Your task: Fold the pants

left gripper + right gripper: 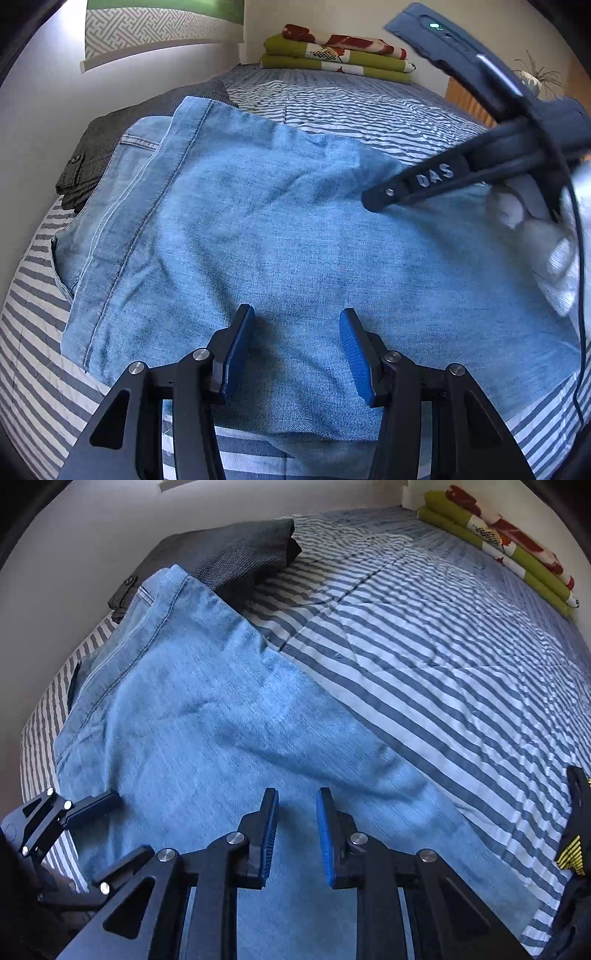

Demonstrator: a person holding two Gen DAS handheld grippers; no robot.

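Observation:
Light blue jeans (258, 221) (184, 720) lie folded flat on a striped bedspread (332, 99) (443, 627), with the waistband and pocket at the far left. My left gripper (297, 350) hovers over the near edge of the denim, its blue pads well apart with nothing between them. It also shows at the left edge of the right wrist view (92, 805). My right gripper (297, 830) points down at the denim with a narrow gap between its pads and no cloth pinched. From the left wrist view the right gripper (376, 199) reaches in from the right, held by a white-gloved hand (535, 229).
A dark grey folded garment (99, 147) (229, 554) lies behind the jeans by the wall. A folded green and red blanket (332, 55) (517, 542) sits at the head of the bed. Striped bedspread stretches to the right of the jeans.

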